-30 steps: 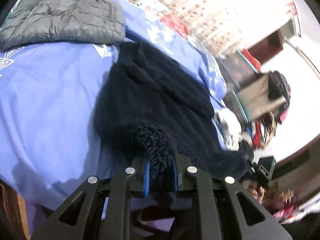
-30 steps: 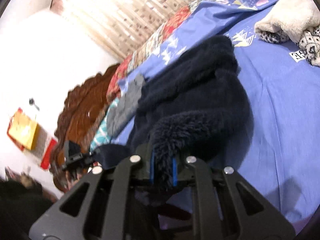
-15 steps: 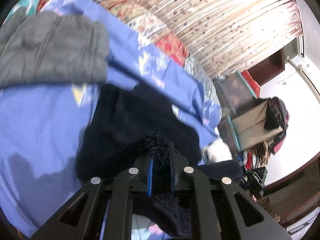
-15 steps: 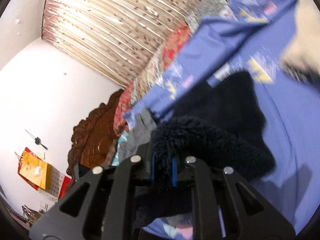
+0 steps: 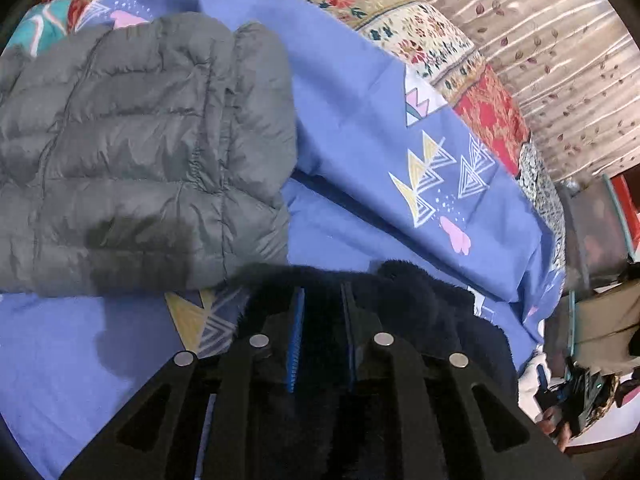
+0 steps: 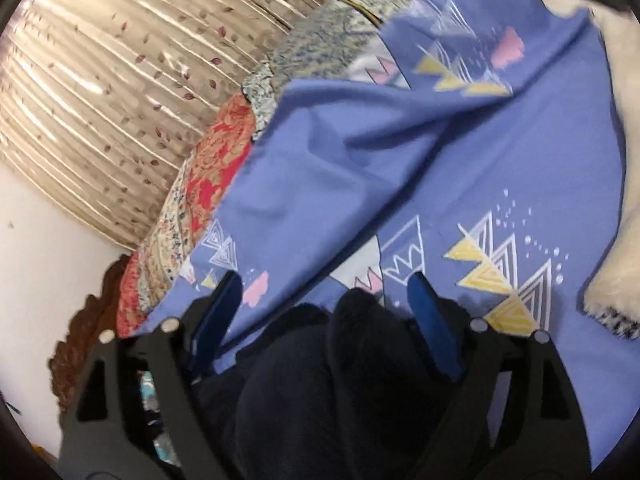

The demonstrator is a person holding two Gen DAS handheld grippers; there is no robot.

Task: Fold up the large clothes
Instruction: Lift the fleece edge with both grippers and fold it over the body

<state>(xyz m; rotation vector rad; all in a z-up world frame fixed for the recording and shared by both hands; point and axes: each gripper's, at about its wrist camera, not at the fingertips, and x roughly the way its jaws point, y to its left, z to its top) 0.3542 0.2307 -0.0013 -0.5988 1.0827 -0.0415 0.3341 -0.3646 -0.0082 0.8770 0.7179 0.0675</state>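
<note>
Dark fleece garment (image 5: 404, 304) pinched in left tongs (image 5: 322, 312), bottom centre; right tongs (image 6: 324, 300) spread wide, fleece loose between, low over the bed (image 6: 400, 160).

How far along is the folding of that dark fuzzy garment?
Partway, I'd guess. The right hand-held gripper is open, with the navy fleece lying loose between its fingers. The left hand-held gripper is shut on the fleece. Left: let go and tidy. The grey puffer jacket beside it already looks folded.
</note>
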